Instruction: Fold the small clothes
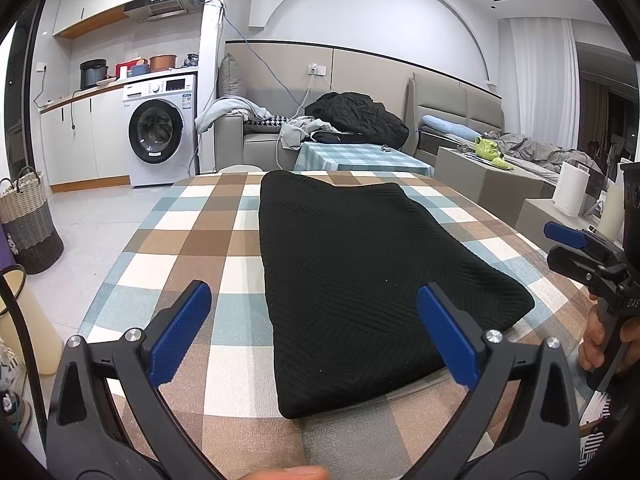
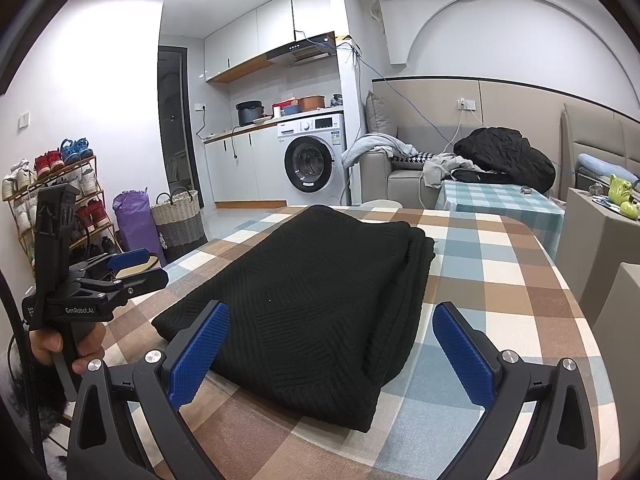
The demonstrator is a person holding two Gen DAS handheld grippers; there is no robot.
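Black knit garment folded on checked tablecloth; both tools spread, empty

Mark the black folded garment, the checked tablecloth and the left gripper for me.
black folded garment (image 1: 360, 280): left wrist view, middle of its top surface.
checked tablecloth (image 2: 500, 280): right wrist view, bare patch right of the garment.
left gripper (image 1: 314, 334): left wrist view, midway between its open fingertips.
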